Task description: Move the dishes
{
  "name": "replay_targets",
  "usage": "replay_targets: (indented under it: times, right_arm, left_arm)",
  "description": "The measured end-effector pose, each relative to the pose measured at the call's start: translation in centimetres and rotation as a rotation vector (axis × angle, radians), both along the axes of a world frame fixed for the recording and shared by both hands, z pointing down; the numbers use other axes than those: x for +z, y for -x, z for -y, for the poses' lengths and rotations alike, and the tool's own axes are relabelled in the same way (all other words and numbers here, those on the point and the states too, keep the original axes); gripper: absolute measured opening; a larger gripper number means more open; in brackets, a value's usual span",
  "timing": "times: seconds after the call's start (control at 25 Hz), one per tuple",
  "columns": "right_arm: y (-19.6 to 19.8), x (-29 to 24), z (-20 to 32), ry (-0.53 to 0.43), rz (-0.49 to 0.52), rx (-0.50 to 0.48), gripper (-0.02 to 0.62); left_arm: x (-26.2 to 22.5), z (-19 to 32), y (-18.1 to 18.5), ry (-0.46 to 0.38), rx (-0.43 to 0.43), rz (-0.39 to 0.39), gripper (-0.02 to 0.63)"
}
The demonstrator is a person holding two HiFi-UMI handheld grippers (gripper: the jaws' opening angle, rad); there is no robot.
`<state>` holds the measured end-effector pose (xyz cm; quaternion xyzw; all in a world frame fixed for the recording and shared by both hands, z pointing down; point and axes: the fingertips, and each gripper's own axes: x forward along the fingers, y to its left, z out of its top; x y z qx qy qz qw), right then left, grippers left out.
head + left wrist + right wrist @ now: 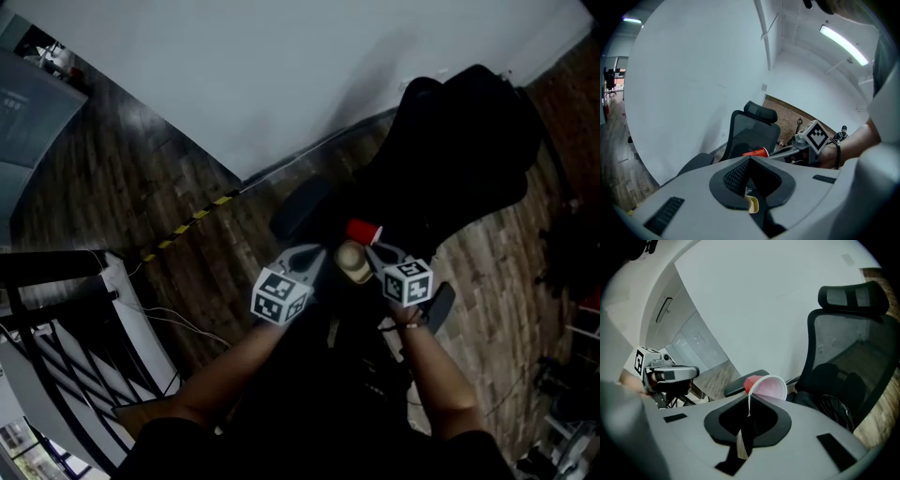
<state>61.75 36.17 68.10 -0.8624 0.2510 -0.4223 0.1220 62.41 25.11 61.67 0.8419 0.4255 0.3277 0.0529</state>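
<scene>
Both hands up in mid-air: the right gripper (749, 404) has its fingers pinched on the rim of the red cup (768, 387), tipped mouth-back before the office chair (843, 348). The left gripper (750, 164) has its fingers clamped on a cream-coloured piece (752, 205), probably another dish, both apparently lifted for carrying.

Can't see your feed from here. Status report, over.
Right gripper shut on red cup, by its rim. Left gripper shut on beige dish. Black office chair directly ahead.
</scene>
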Motion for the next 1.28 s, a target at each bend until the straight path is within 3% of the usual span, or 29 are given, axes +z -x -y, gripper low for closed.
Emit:
replay_targets:
  times: [0.16,0.44,0.64,1.12,1.28]
  right_arm:
    - [2.3,-4.2,1.2,-0.01,-0.03,0.013,0.02]
    - [5.0,-8.0,1.8,-0.002,-0.093,0.008,0.02]
    - [5.9,-9.8,1.0,-0.015,-0.114,-0.038,0.02]
    - [10.1,-14.7,0.4,-0.08,-0.203,-0.259,0.02]
    - [12.7,-18.0,2.3,-0.088,-0.229,-0.412,0.02]
  left_arm:
    - [-2.6,1.6,0.8,0.022,-0.011,-0.026,-0.011]
    - [-4.6,1.3,2.3,0.029,0.041,-0.068,-0.009]
    - [-6.3,-0.2,2.8,0.025,0.002,-0.098,-0.009]
    - [-10.9,-0.6,9.7,-0.02,-0.231,-0.168,-0.009]
    - [-13.9,1.1,13.9,-0.015,-0.382,-0.199,-0.009]
